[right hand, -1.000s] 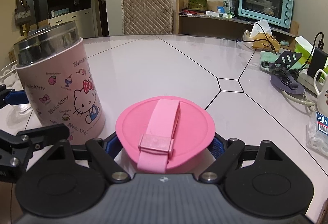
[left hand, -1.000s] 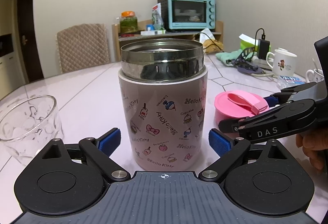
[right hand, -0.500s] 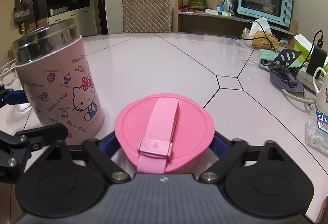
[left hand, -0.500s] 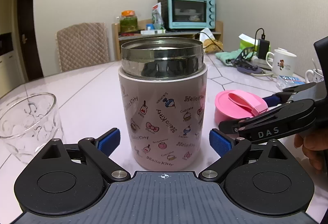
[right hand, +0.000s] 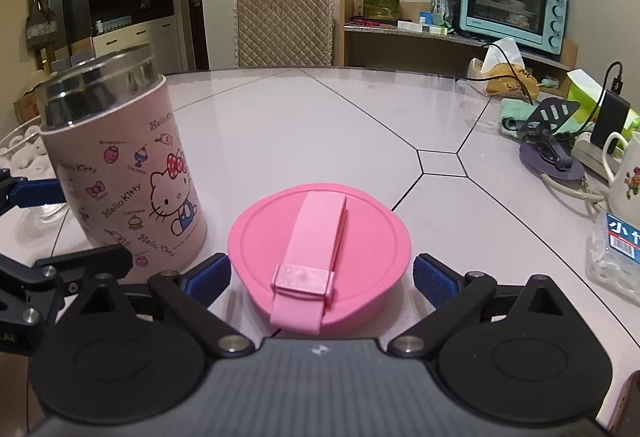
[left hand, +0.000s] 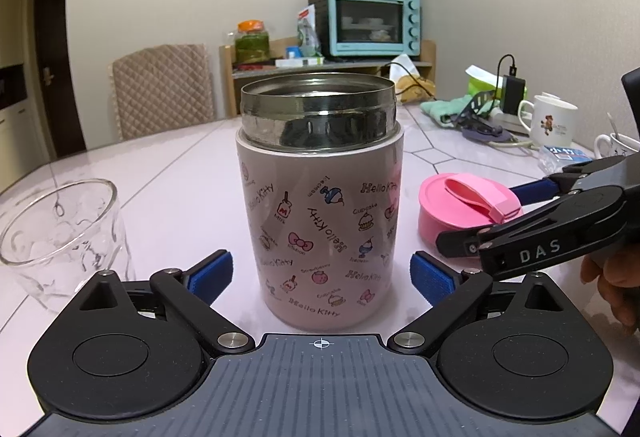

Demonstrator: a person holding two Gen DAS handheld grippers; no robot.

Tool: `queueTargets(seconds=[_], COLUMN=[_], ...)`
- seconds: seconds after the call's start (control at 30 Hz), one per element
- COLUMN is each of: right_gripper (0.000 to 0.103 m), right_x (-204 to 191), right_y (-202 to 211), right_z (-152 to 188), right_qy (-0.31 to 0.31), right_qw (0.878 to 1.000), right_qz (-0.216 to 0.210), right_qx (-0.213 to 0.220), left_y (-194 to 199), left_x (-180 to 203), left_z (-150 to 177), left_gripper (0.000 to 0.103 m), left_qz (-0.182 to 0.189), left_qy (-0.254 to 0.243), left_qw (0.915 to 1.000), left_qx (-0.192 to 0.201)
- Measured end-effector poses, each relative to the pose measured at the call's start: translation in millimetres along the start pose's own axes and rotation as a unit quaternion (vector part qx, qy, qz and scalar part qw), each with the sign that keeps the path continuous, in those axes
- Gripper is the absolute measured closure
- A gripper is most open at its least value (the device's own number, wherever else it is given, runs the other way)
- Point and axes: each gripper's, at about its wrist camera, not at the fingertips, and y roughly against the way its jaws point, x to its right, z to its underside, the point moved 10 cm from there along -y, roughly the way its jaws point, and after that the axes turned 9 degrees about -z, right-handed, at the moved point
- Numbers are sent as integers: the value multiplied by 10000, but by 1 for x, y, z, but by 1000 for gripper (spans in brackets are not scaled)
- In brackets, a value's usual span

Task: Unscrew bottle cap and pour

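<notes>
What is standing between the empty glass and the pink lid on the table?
In the left wrist view, the open pink jar stands between the glass and the lid.

left gripper: black arms, blue pads, silver screws | right gripper: same black and blue, white letters "DAS" on its side

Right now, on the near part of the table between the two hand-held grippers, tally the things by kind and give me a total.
Pink printed flask, open: 1
Pink lid: 1
Clear glass: 1
Total: 3
</notes>
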Motion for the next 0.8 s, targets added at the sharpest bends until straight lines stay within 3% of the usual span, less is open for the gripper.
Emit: queueTargets(seconds=[0.8], right_gripper=[0], right_x=[-13], right_y=[66], right_z=[18], right_qy=[-214], right_qw=[9992], right_qz=[111], right_qx=[314], left_y=[28], left_x=[-3], left_z=[7], left_gripper=[0], left_qz=[5], left_qy=[13], left_qw=[10000], left_qx=[-4])
